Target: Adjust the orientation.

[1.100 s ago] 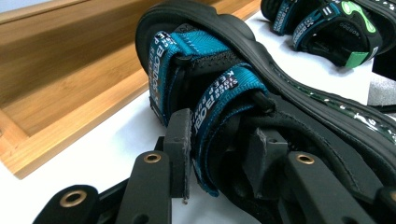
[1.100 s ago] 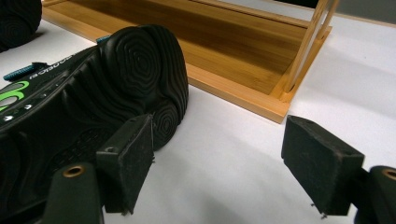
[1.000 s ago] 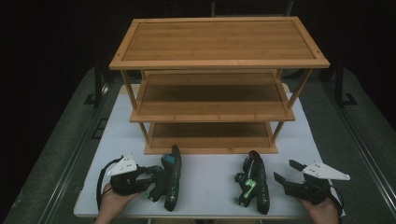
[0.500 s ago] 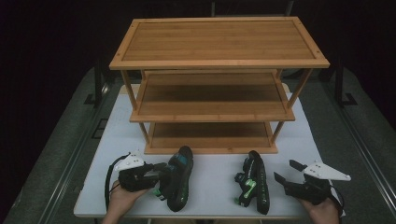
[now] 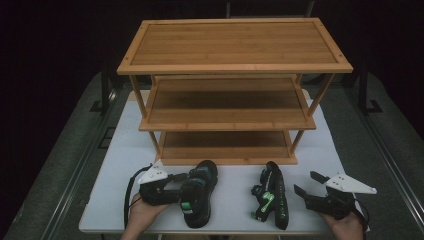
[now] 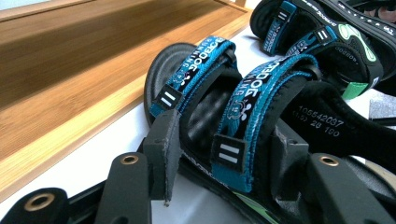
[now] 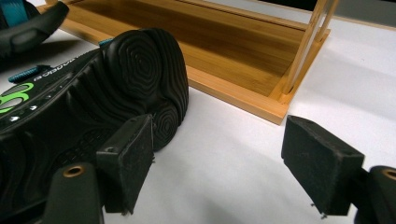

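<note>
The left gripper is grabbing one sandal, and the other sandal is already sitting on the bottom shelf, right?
Not quite. The left gripper does grip one sandal by its strap, but the other sandal is not on the bottom shelf. It lies on its side on the white table in front of the rack, beside the open right gripper. The high view shows this.

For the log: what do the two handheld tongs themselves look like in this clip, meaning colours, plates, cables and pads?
Both are black. The left tongs carry a pale grey three-cornered plate on top and a black cable looping beside the hand. The right tongs have a similar pale plate. In the gripper views, the jaws end in flat black foam-like pads, with brass-coloured rivets set in the black arms. No sleeves are visible at the wrists.
</note>
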### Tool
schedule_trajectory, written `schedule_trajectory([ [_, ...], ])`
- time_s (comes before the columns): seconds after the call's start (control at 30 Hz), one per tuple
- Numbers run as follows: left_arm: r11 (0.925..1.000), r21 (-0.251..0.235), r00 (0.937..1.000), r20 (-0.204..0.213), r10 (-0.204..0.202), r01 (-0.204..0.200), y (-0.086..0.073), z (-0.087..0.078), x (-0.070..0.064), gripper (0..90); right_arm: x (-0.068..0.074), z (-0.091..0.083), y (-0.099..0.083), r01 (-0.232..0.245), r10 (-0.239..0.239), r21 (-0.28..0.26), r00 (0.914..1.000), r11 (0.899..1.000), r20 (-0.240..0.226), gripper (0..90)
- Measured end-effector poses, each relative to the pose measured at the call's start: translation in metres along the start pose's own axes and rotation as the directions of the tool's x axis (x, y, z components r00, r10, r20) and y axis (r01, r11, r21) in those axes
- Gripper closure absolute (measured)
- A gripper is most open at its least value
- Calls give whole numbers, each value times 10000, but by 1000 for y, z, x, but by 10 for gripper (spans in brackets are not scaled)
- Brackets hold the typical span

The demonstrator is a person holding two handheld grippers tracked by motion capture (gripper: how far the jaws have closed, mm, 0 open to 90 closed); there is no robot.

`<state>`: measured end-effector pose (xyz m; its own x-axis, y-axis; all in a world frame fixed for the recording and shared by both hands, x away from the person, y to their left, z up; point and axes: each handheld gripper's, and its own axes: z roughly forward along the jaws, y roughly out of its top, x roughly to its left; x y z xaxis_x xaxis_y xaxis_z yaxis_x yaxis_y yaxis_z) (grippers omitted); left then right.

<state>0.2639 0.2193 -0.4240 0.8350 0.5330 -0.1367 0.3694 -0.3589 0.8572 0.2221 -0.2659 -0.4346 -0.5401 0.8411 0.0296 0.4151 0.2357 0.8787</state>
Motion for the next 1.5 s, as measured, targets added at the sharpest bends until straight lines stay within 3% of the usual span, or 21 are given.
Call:
schedule_trajectory([
  [0.43, 9997, -173, 9998, 100, 163, -161, 0, 10, -10, 436, 1, -3, 1, -38, 37, -196, 10000, 9998, -68, 245],
  [0.7, 9998, -178, 9998, 167, -101, 104, -1, 11, -9, 362, 5, -5, 4, -48, 44, -346, 9999, 9994, -104, 252],
  [0.93, 9998, -194, 9997, 241, 92, -88, 0, 11, -14, 396, 10, -10, 9, -56, 43, -743, 9999, 9972, -165, 260],
  [1.2, 9992, -262, 9993, 181, 321, -316, 1, 8, -17, 490, 29, -16, 21, 286, -384, -1370, 9968, 9902, -694, 378],
  [1.5, 9991, -287, 9992, 217, 326, -319, 1, 7, -17, 503, 50, -12, 30, 557, -740, -1265, 9867, 9904, -1449, 665],
])
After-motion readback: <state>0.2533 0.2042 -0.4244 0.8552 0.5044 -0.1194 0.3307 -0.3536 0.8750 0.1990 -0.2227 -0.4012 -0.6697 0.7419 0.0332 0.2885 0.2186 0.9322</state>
